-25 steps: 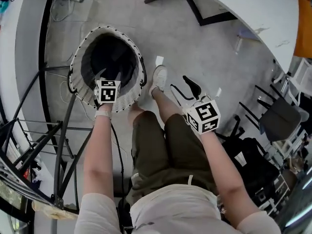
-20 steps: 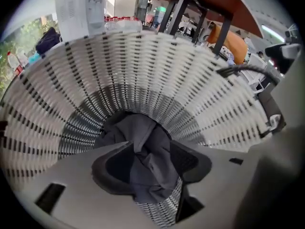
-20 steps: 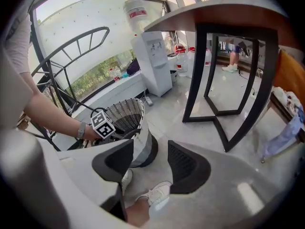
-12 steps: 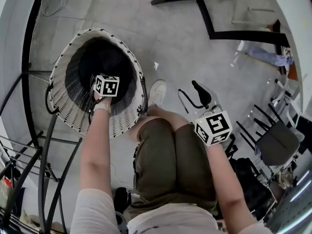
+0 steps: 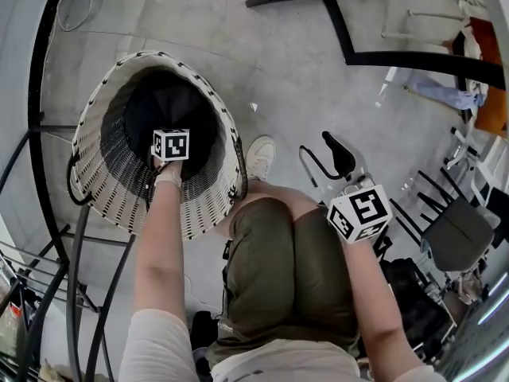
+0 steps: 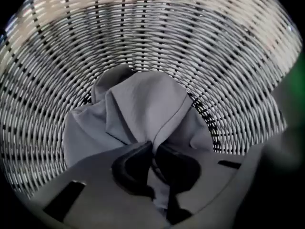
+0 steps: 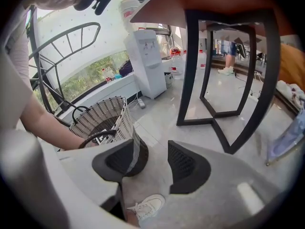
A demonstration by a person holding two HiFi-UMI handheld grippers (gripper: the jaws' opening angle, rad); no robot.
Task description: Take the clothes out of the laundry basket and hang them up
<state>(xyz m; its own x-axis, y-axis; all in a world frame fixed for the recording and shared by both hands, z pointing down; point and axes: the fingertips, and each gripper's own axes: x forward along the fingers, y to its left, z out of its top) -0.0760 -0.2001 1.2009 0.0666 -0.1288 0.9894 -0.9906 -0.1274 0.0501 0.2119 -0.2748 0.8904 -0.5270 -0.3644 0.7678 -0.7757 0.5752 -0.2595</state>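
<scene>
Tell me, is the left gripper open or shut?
Shut on the grey garment: the left gripper has just been closing, and its jaws pinch a fold of the cloth inside the laundry basket.

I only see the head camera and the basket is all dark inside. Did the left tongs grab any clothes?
Observer: Yes, the left tongs have just closed on a fold of grey cloth.
Operator: Is more stuff in there?
Observer: Only that grey cloth shows, with the woven basket wall all round it.
Operator: And the other one?
Observer: The right tongs are open, nothing between them.
</scene>
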